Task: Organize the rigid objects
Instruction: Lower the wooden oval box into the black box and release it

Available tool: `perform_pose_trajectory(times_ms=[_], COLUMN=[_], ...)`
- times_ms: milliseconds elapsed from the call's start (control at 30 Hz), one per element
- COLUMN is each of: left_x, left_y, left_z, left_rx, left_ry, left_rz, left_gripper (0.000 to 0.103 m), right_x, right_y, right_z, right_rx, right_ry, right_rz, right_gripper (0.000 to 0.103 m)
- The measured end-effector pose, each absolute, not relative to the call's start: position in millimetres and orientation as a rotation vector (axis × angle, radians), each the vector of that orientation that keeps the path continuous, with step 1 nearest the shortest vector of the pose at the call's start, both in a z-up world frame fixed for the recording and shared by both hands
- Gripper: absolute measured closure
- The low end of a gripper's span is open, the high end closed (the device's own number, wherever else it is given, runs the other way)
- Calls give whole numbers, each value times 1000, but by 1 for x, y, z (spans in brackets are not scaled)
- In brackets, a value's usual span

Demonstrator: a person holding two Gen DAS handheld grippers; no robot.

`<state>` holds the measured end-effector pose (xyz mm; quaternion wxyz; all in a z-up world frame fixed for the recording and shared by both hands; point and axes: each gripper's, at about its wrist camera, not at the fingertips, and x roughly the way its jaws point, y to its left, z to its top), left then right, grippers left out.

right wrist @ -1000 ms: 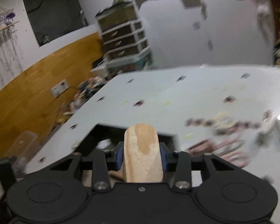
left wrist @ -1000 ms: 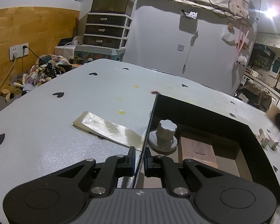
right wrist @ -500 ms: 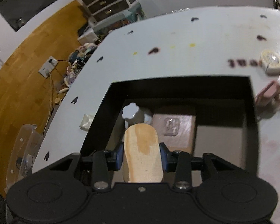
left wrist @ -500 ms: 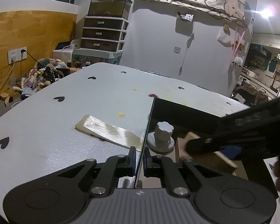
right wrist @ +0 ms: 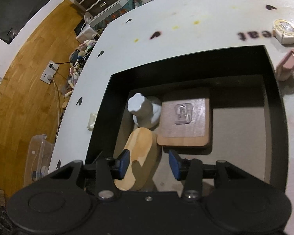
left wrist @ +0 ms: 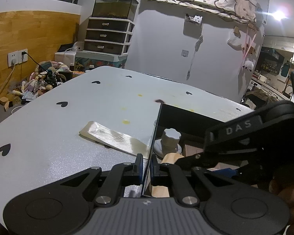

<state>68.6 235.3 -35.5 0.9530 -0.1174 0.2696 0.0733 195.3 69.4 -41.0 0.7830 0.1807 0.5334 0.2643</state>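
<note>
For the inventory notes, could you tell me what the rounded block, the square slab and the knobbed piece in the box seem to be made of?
Rounded block: pale unfinished wood, faint grain. Square slab: wood, light edge, browner matte top with a clear plastic-looking insert. Knobbed piece: smooth white, probably plastic or ceramic.

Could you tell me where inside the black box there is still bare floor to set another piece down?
The right half of the black box is bare, between the square wooden block and the right wall. The left side is crowded: the white knob, the block and the oval wooden piece sit close together.
</note>
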Motion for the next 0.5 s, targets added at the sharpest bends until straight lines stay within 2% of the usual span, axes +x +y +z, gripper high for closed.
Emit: perform_pose_trajectory(times_ms=[333,500], left_x=[69,69], left_y=[235,236], left_z=[-35,-35], left_rx=[-237,-239], left_ry=[550,550], left_rz=[156,158], left_gripper=[95,95], right_x=[186,177], right_y=[45,20], right_z=[-19,-4], right_rx=[352,314], right_ry=[1032,953], right_rz=[664,714], right_gripper=[52,30])
